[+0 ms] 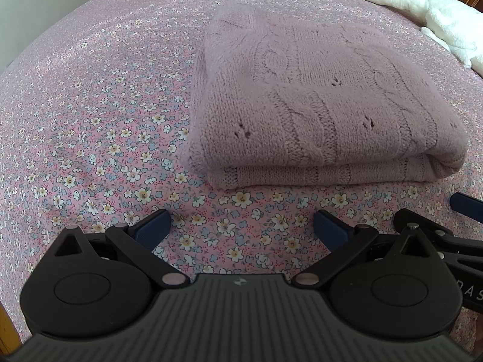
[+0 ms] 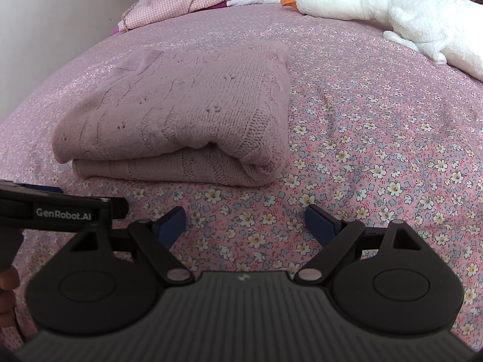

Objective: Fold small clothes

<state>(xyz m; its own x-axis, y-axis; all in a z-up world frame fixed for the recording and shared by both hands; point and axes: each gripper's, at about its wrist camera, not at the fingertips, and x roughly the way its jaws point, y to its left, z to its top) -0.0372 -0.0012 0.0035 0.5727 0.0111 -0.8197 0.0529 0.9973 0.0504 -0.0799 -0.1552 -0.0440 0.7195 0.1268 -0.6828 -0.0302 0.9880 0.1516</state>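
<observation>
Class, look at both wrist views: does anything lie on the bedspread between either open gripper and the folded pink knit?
Nothing visible does. Only bare floral bedspread separates the left gripper and the right gripper from the folded knit. The plush goose lies well beyond it.

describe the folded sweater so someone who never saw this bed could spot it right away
Start at the bed's floral pink sheet, whose far side holds a long white plush goose. Nearer, just beyond both open grippers, lies the folded sweater. It is the only plain dusty-mauve knit, cable-patterned, stacked in thick layers.
</observation>
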